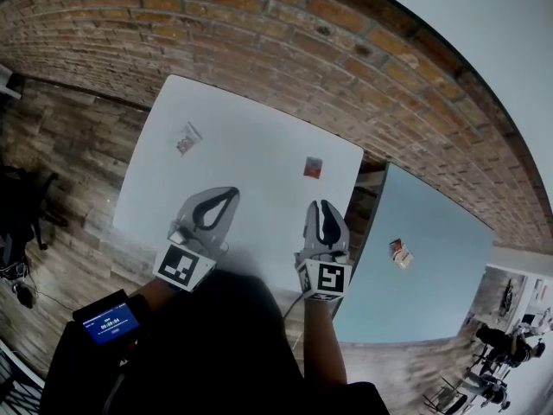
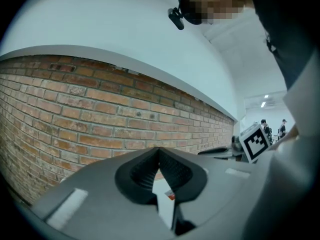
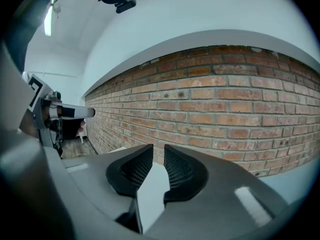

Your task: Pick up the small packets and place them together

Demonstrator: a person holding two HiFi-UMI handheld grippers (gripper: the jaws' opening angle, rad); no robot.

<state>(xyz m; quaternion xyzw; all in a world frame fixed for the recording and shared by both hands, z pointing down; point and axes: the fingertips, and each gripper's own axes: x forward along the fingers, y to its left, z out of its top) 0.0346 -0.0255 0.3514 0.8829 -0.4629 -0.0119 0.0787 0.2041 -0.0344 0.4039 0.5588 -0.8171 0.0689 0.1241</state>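
The left hand-held gripper (image 1: pixel 230 192), jaws together and empty, hovered above the white desk (image 1: pixel 251 137). A pale packet (image 1: pixel 187 138) lay well beyond it, toward the far left corner. The right hand-held gripper (image 1: pixel 321 206), jaws slightly apart and empty, pointed at a red packet (image 1: pixel 313 167) near the right edge. A third packet (image 1: pixel 399 252) lay on the blue desk (image 1: pixel 432 292).

Red packet (image 1: pixel 313 168) — on white table (image 1: pixel 251 119).

I read this as an open office: a brick wall (image 1: pixel 259 15) across the top, a white table (image 1: pixel 251 137) at centre, a blue table (image 1: pixel 432 258) to the right, a wood floor (image 1: pixel 69 145) and a black chair (image 1: pixel 24 204) at the left edge.
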